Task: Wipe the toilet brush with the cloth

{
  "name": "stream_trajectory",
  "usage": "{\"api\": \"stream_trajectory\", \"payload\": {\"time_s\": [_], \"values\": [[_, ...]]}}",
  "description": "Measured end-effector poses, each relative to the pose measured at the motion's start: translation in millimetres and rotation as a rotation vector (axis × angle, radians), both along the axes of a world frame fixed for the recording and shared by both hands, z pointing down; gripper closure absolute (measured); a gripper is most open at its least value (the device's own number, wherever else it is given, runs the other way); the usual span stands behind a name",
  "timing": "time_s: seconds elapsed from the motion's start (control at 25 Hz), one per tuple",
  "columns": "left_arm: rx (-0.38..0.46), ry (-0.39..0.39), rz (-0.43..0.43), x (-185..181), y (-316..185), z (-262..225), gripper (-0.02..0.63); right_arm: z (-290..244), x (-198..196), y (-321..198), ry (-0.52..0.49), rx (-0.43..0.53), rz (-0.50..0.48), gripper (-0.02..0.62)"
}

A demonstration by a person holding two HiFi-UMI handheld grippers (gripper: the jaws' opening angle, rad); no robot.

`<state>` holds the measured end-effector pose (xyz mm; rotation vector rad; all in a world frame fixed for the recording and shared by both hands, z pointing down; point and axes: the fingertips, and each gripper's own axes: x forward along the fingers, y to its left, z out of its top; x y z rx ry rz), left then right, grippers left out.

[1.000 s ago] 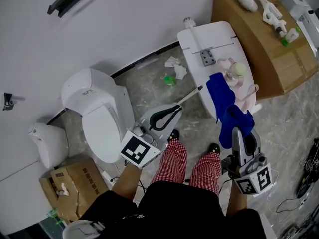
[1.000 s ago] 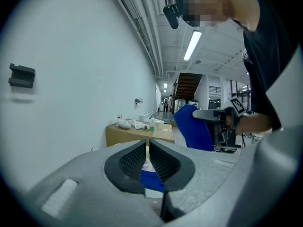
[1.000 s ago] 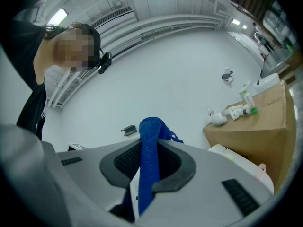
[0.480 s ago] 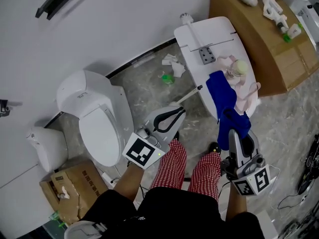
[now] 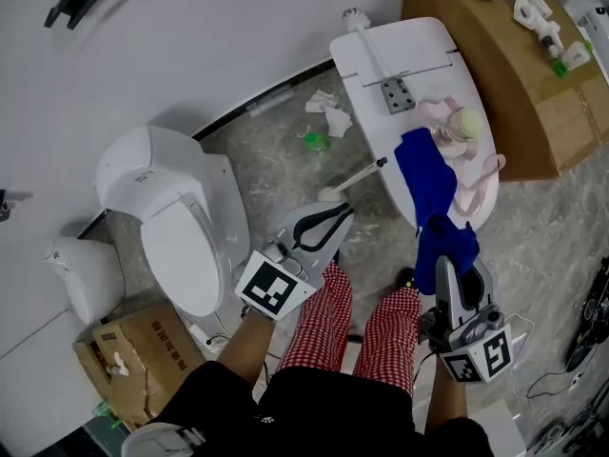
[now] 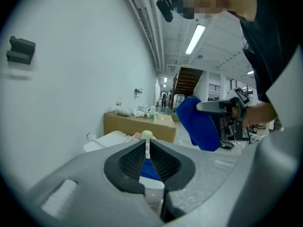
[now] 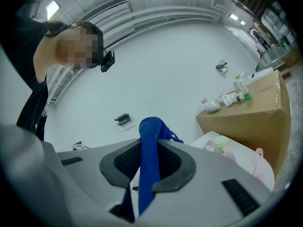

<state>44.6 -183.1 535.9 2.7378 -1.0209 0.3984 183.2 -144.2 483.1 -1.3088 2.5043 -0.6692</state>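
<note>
My left gripper (image 5: 326, 212) (image 6: 147, 148) is shut on the thin white handle of the toilet brush (image 5: 360, 177), which sticks out ahead of its jaws toward the white table (image 5: 419, 50). Only a short white stretch of the handle (image 6: 147, 149) shows between the pads in the left gripper view. The right gripper (image 5: 447, 255) (image 7: 150, 150) is shut on the blue cloth (image 5: 426, 184) (image 7: 150, 141) (image 6: 201, 124). In the head view the cloth trails up over the near end of the table. The two grippers are side by side, apart.
A white toilet (image 5: 176, 222) stands at left, with a white bin (image 5: 84, 276) and a cardboard box (image 5: 133, 350) beside it. On the table lie another brush (image 5: 358, 19), a grey block (image 5: 398, 95) and a green-capped bottle (image 5: 465, 122). Tissue scraps (image 5: 328, 120) litter the floor.
Both grippers have come down a little, the left still holding the brush handle and the right still holding the cloth. The jaws have not changed.
</note>
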Motion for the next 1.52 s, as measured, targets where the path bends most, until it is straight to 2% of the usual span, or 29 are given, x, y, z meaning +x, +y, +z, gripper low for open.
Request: {"api": "stream_trajectory", "payload": {"time_s": [0.32,0.52,0.76,1.08,1.52], "values": [[-0.029,-0.012,0.004,4,-3,25,0.584,22,0,-4,-0.001,-0.010,-0.003,0.532],[-0.006,-0.082,0.038,6,-9,42,0.566,38,-2,-4,-0.003,-0.025,-0.007,0.532],[-0.030,-0.023,0.021,13,-12,64,0.551,52,-3,-7,-0.014,-0.037,-0.005,0.532],[-0.059,-0.056,0.037,15,-22,95,0.532,62,-2,-13,-0.012,-0.040,-0.006,0.532],[-0.081,-0.085,0.067,20,-30,133,0.500,90,-2,-13,-0.001,-0.091,-0.002,0.532]]}}
